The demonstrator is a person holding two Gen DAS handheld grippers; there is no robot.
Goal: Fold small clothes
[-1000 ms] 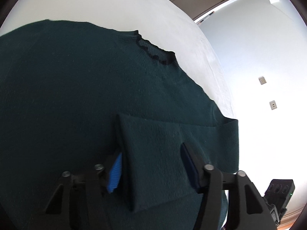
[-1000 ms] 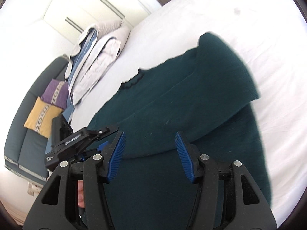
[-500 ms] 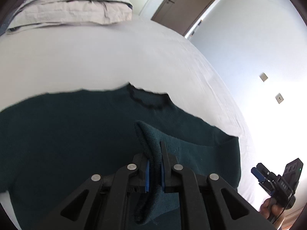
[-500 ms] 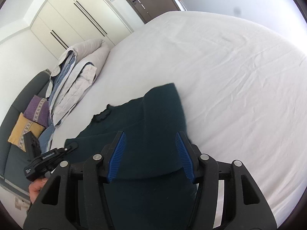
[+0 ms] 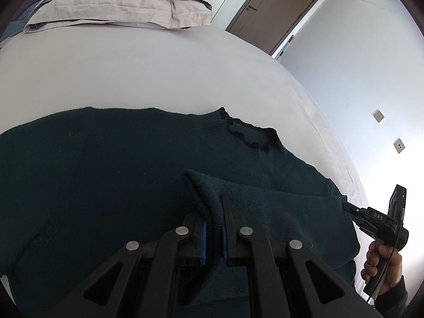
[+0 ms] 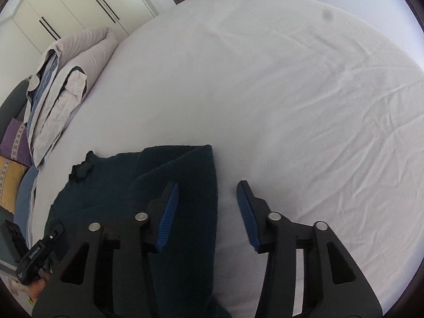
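Note:
A dark green sweater (image 5: 106, 172) with a black scalloped collar (image 5: 249, 137) lies flat on the white bed (image 5: 132, 66). My left gripper (image 5: 213, 206) is shut on the sleeve cuff (image 5: 201, 185), which stands up in a fold between the blue pads. In the right wrist view, my right gripper (image 6: 208, 188) hovers over the sweater's (image 6: 111, 185) right side edge. Its jaws are closing, with the folded edge (image 6: 209, 175) between them and the pads clear of it. The left wrist view shows the right gripper (image 5: 353, 210) at the sweater's right edge, held by a hand (image 5: 381, 262).
Folded grey and blue bedding (image 5: 119, 2) is stacked at the far end of the bed (image 6: 291, 106). Purple (image 6: 13, 143) and yellow (image 6: 10, 182) cushions sit on a sofa at the left. A brown door (image 5: 275, 10) and white wardrobes (image 6: 66, 8) stand beyond.
My left gripper shut on the sleeve cuff and lifted it off the sweater. My right gripper swung right to the sweater's side edge and its jaws narrowed.

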